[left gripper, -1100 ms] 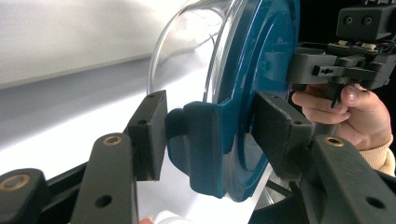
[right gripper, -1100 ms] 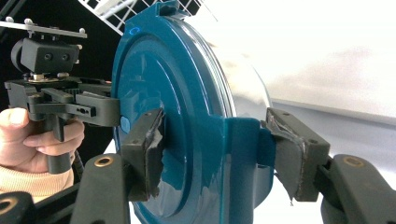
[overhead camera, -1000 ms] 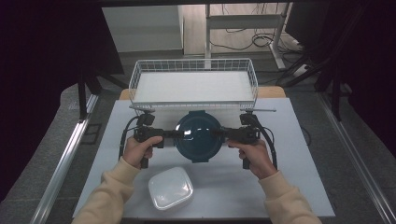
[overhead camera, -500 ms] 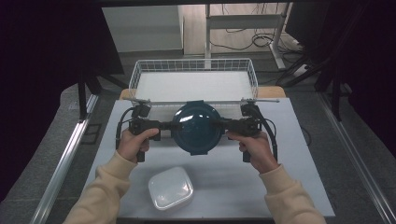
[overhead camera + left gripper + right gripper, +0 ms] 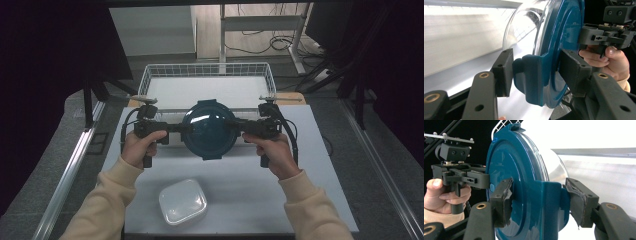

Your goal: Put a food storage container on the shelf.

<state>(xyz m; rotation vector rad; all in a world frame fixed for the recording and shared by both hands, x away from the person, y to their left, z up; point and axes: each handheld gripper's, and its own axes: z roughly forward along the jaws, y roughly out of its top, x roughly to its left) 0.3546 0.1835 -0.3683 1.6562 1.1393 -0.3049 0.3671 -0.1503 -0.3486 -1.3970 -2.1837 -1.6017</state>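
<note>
While both forearms reach forward from the near edge, the left gripper and right gripper point inward at each other, level, with the round blue-lidded container between them. It hangs above the table, just in front of the white wire basket. Each gripper's half-open jaws clamp a blue side latch. A white lidded box sits nearer the person.
</note>
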